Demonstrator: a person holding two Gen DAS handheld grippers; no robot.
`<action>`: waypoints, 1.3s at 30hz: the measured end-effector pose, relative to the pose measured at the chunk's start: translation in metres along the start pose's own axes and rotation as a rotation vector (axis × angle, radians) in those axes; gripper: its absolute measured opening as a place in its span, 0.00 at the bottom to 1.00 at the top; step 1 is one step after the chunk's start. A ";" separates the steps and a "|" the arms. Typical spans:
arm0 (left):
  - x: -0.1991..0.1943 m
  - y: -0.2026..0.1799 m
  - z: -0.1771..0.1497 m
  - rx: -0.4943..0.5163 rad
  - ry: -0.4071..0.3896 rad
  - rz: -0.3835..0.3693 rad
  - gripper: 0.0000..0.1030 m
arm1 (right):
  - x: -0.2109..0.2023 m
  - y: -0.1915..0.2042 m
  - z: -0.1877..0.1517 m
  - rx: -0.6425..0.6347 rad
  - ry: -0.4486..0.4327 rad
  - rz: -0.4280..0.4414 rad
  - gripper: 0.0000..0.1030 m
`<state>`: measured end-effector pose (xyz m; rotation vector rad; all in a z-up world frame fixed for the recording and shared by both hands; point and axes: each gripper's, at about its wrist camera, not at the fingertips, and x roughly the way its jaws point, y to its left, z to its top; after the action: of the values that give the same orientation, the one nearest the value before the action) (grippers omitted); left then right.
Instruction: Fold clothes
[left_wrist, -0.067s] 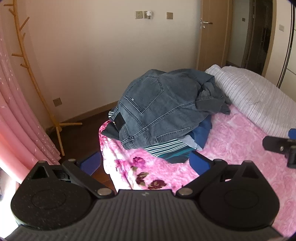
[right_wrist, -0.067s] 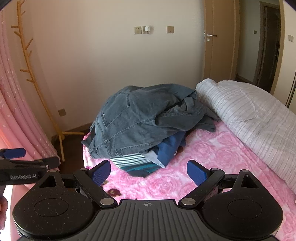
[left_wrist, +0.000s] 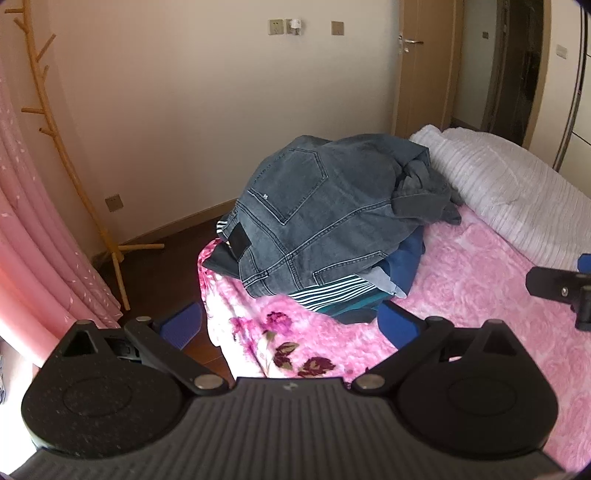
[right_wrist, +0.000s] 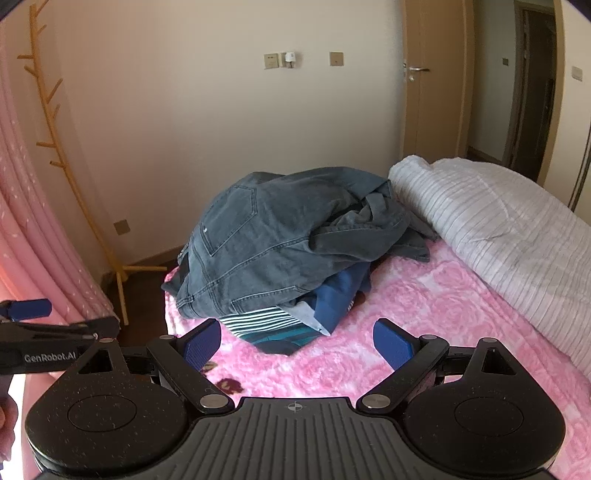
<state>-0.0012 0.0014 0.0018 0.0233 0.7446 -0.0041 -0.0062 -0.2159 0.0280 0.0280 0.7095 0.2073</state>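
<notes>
A cream wall (right_wrist: 184, 129), pink curtain (left_wrist: 33, 240), wooden coat rack (left_wrist: 70, 166), dark floor (left_wrist: 173, 240) and tan door (right_wrist: 432, 92).

Left gripper (left_wrist: 290, 323) level, jaws spread wide, nothing between them; right gripper (right_wrist: 297, 341) likewise wide apart, empty, held just beside it.

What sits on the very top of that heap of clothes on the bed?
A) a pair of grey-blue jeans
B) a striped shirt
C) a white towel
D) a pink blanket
A: the grey-blue jeans drape over the whole clothes pile, back pocket showing, while the striped garment only peeks out from underneath, on the pink bedspread.
</notes>
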 end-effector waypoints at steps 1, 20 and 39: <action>-0.002 0.001 0.000 -0.002 -0.001 -0.008 0.97 | 0.000 0.001 0.000 -0.003 0.003 0.002 0.89; 0.027 0.020 0.008 0.029 0.059 -0.018 0.97 | 0.035 0.025 0.010 -0.059 0.058 0.012 0.89; 0.027 0.017 0.003 0.035 0.077 -0.007 0.97 | 0.038 0.021 0.014 -0.087 0.077 0.022 0.89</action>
<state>0.0212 0.0180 -0.0144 0.0540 0.8211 -0.0233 0.0270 -0.1870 0.0164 -0.0554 0.7762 0.2615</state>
